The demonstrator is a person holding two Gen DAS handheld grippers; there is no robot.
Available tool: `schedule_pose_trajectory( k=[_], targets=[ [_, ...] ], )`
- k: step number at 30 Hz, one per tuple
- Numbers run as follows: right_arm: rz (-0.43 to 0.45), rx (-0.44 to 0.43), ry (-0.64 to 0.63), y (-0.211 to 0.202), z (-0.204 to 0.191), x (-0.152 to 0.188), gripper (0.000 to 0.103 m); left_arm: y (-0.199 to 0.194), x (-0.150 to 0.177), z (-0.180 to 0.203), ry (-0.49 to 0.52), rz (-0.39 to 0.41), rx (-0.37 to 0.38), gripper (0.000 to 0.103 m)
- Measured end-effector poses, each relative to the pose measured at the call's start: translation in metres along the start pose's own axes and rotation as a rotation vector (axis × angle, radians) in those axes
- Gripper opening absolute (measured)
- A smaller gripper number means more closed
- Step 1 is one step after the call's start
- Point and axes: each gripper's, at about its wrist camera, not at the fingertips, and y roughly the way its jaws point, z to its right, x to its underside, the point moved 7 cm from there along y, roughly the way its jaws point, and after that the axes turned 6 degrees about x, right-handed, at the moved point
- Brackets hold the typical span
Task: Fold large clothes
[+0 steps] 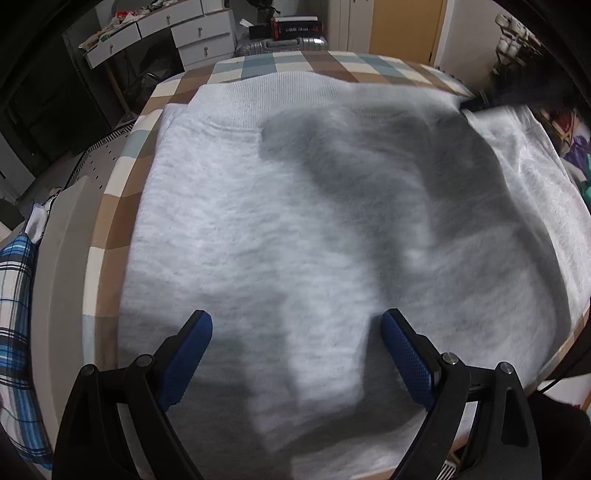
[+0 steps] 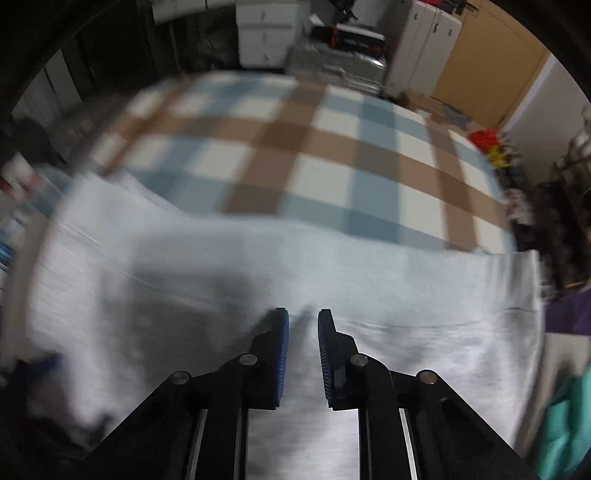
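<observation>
Blue-padded fingers of both hand-held grippers hang over a pale grey sweatshirt spread on a checked bed.

Left hand-held gripper (image 1: 295, 325) stands wide open, its pads well apart and empty, above the near part of the grey sweatshirt (image 1: 314, 221), which lies flat with its ribbed hem toward the far edge of the bed (image 1: 258, 62). Right hand-held gripper (image 2: 303, 325) has its pads drawn nearly together with a narrow gap between them; blur hides whether any cloth is pinched there. In the right wrist view the sweatshirt (image 2: 406, 288) covers the near half of the bed (image 2: 332, 155). White drawers (image 1: 199, 35) and a silver suitcase (image 1: 280, 46) stand beyond the bed.
</observation>
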Motion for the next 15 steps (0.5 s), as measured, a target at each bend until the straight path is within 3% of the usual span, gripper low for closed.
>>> schedule_pose_trajectory(
  k=[2,4,6,8,9,10,12,15],
  targets=[
    [-0.005,-0.139,-0.031,-0.005,-0.040,-0.007,0.018,-0.006,0.005,-0.008,-0.008,-0.001,-0.003,0.091],
    [-0.018,-0.164,-0.074,0.007,-0.068,-0.013,0.018,-0.011,0.011,-0.016,-0.035,0.006,0.032,0.091],
    [-0.067,-0.155,-0.098,0.034,-0.088,-0.013,0.018,-0.011,0.013,-0.018,-0.039,0.006,0.057,0.091],
    [-0.175,-0.097,-0.105,0.078,-0.099,-0.002,0.018,-0.008,0.013,-0.017,-0.033,0.001,0.061,0.091],
    [-0.167,-0.082,-0.111,0.084,-0.101,0.001,0.016,-0.007,0.012,-0.017,-0.033,0.000,0.057,0.091],
    [-0.127,-0.062,-0.131,0.079,-0.104,-0.002,0.016,-0.005,0.009,-0.016,-0.032,0.001,0.036,0.091],
    [-0.130,-0.052,-0.168,0.072,-0.106,-0.001,0.016,-0.003,0.006,-0.014,-0.033,-0.008,0.028,0.091],
    [-0.100,-0.114,-0.151,0.040,-0.082,0.003,0.016,-0.004,0.005,-0.013,-0.035,-0.008,0.023,0.091]
  ],
)
